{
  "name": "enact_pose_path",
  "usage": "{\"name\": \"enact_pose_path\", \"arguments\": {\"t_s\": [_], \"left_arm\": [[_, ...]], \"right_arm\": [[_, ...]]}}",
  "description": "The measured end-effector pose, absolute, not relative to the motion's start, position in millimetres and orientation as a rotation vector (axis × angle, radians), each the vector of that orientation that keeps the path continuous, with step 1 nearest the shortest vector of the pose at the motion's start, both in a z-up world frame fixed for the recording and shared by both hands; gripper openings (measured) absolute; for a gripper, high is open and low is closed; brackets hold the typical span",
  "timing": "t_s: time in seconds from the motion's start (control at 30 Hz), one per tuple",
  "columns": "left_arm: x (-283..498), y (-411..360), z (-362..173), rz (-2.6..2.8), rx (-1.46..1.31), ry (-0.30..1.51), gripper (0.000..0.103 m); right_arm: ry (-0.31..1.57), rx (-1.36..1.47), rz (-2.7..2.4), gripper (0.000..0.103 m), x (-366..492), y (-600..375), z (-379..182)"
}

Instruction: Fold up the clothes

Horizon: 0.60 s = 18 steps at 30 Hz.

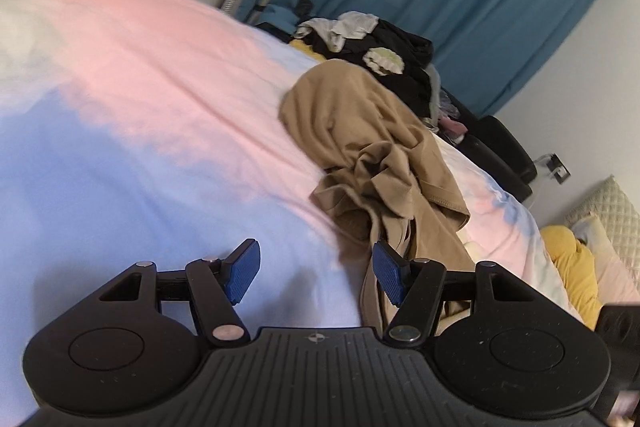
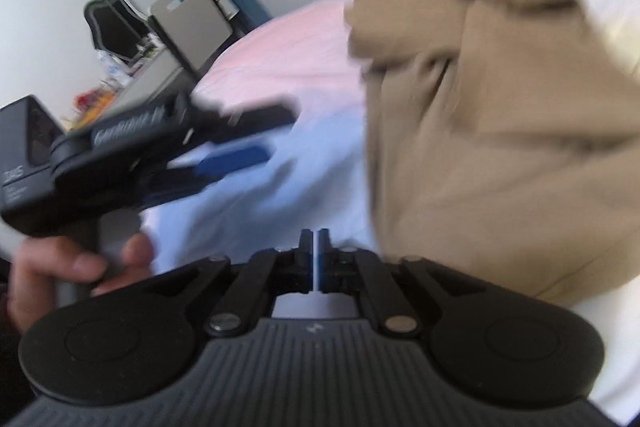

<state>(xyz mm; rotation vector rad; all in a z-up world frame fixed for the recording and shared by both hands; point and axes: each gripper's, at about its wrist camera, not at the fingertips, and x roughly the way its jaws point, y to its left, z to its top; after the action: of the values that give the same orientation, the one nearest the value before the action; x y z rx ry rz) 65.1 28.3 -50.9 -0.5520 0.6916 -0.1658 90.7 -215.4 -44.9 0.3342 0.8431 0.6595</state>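
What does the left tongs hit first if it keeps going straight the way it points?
Probably the pastel bedcover: the open left tongs angle down at bare cover. The crumpled tan garment lies just right of that line, near the right pad; depth is unclear.

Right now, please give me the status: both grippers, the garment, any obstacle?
Left gripper open, empty, beside the tan garment. Right gripper shut, nothing visibly held. Garment crumpled on the bedspread, unfolded. Clothes pile behind it, not blocking.

Motion blur smears the tan garment [image 2: 480, 131] and the left gripper [image 2: 256, 135] in the right wrist view.
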Motion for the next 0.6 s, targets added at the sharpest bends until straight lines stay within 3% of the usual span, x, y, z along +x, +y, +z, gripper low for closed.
{"name": "enact_pose_path", "arguments": {"t_s": [0.13,0.23,0.4,0.6], "left_arm": [[49,21,-59,-0.182,-0.575,0.733,0.066],[39,4,-63,-0.24,-0.537,0.76,0.066],[35,-23,-70,-0.339,-0.417,0.798,0.067],[48,-29,-90,-0.339,-0.401,0.824,0.067]], "right_arm": [[0.787,0.402,0.621,0.015,98,-243,-29],[0.813,0.459,0.666,0.031,118,-245,-23],[0.858,0.424,0.766,0.035,157,-205,1],[0.865,0.342,0.704,0.037,201,-174,-11]]}}
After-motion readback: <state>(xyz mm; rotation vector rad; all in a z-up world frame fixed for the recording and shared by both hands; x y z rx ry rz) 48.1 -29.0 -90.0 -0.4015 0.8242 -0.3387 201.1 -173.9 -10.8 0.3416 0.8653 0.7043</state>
